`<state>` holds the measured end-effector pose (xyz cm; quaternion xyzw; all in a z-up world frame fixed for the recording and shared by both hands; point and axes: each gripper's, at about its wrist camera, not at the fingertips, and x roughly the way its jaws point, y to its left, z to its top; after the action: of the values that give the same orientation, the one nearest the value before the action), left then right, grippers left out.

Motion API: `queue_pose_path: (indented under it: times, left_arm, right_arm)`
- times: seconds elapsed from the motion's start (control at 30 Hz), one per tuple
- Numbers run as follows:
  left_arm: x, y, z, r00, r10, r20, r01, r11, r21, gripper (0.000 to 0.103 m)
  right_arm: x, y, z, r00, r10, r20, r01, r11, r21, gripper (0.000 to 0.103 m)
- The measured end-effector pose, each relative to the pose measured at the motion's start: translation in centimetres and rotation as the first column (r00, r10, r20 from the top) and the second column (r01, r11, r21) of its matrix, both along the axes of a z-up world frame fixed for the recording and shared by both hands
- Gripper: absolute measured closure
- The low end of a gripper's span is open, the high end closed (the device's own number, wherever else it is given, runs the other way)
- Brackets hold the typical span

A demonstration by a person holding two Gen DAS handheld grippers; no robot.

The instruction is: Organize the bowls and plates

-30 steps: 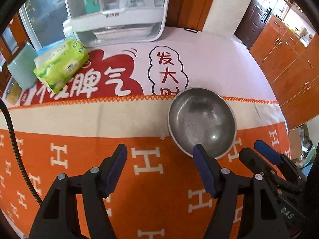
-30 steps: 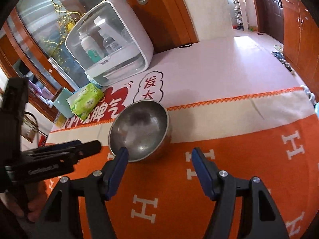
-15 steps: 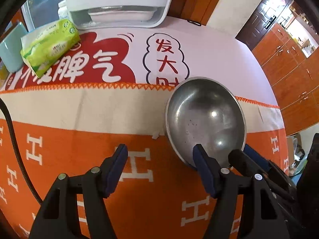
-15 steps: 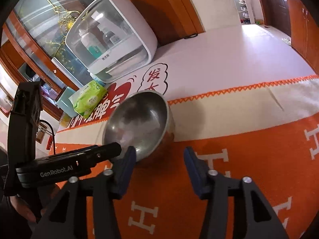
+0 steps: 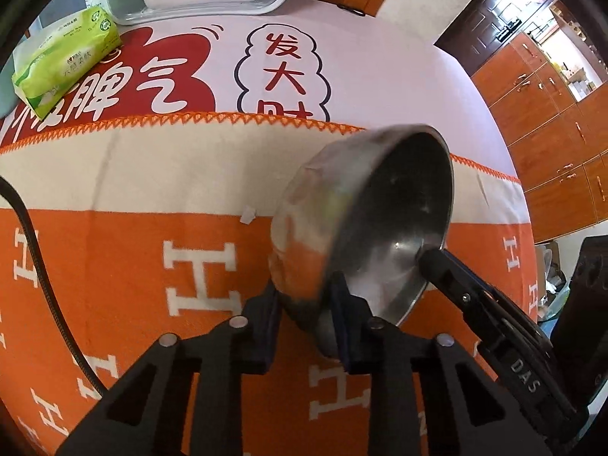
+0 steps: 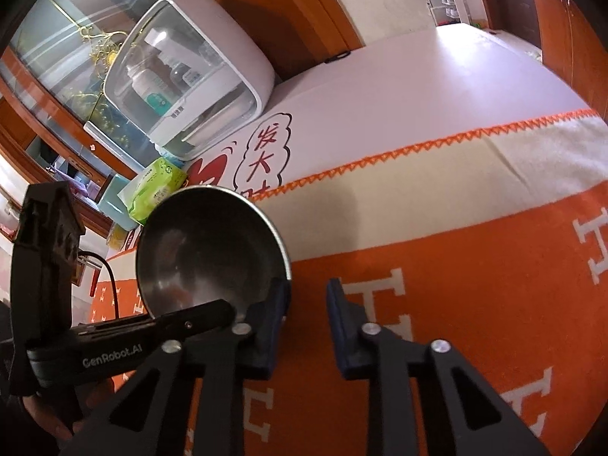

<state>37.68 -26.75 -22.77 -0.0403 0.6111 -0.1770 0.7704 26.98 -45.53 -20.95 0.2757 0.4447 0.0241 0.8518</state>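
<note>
The left gripper (image 5: 304,319) is closed on the wall of the round stainless steel bowl (image 5: 383,224), one finger inside and one outside, and the bowl is tilted above the orange blanket with white H letters (image 5: 125,266). The right gripper (image 6: 306,304) is beside the bowl's rim, jaws narrow, holding nothing. Further behind lie a green tissue pack (image 5: 64,60) and a white cabinet with a clear door (image 6: 190,72).
</note>
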Motion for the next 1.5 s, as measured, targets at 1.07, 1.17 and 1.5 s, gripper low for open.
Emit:
queue_pose_path:
  times: [1.07,1.17,1.5]
  left_arm:
    - [-8.8,1.9,3.2,0.998,0.0,-0.063,0.0,1.0,0.0,0.083]
    - [-10.4,2.3,3.9,0.998,-0.007,-0.061,0.007,1.0,-0.001,0.083]
    - [-15.4,3.9,6.7,0.999,-0.012,-0.052,0.012,1.0,-0.001,0.083]
  right_arm:
    - [-7.6,2.7,3.3,0.997,0.068,-0.039,-0.068,0.998,0.006,0.099]
    - [-8.9,3.2,4.0,0.997,0.076,-0.034,-0.075,0.997,0.008,0.099]
    - [-13.4,4.8,6.1,0.997,0.069,-0.023,-0.068,0.996,0.05,0.099]
